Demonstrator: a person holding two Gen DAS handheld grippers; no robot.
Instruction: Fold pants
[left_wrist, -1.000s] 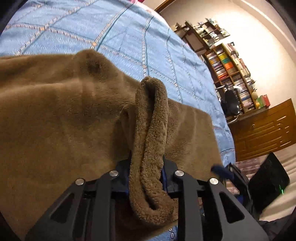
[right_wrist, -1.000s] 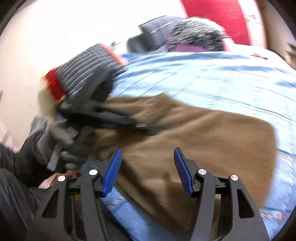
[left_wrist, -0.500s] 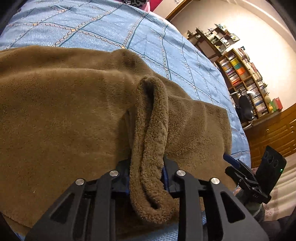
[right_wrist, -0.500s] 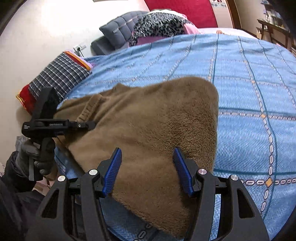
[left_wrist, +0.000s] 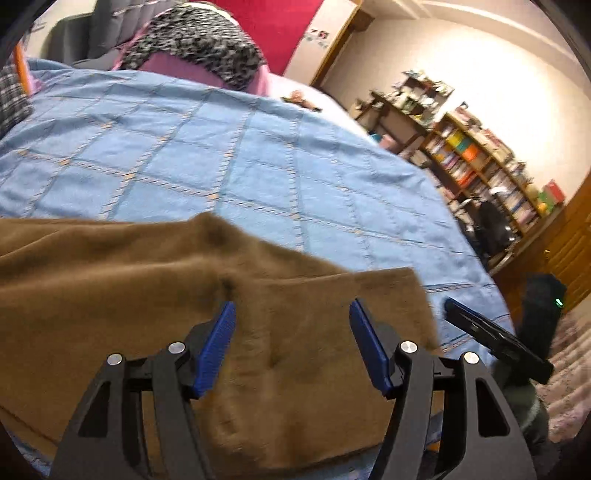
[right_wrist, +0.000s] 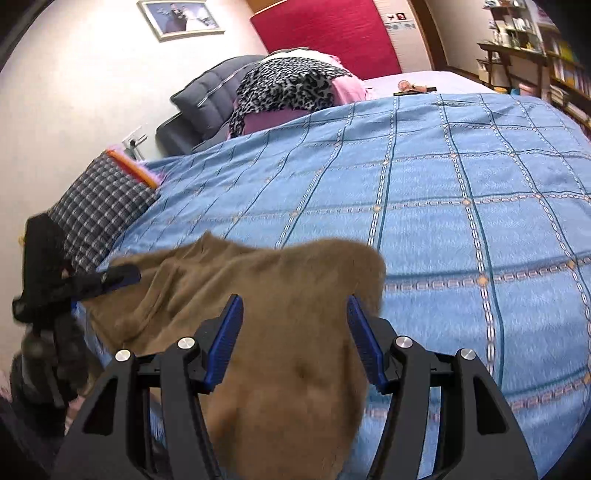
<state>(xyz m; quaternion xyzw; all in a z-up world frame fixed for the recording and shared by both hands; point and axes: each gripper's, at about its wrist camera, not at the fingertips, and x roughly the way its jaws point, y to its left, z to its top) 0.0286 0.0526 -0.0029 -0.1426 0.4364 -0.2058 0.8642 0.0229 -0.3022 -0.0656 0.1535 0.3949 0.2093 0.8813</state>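
Note:
The brown fleece pants (left_wrist: 129, 295) lie folded near the front edge of a blue patterned bedspread (left_wrist: 258, 166). My left gripper (left_wrist: 291, 314) is open just above the pants, its blue pads (left_wrist: 221, 332) empty. My right gripper (right_wrist: 293, 306) is open too, above the pants' other end (right_wrist: 288, 354). The right gripper also shows at the right of the left wrist view (left_wrist: 491, 339), and the left gripper at the left of the right wrist view (right_wrist: 110, 280).
Pillows and a leopard-print cloth (right_wrist: 288, 85) pile at the bed's head. A checked pillow (right_wrist: 99, 203) lies at the bed's left side. Bookshelves (left_wrist: 480, 162) and a wooden cabinet (left_wrist: 569, 243) stand beyond the bed.
My left gripper has let go of the bunched pants fabric and opened; the fabric now lies flat. Both grippers have pulled back and tilted up from the pants.

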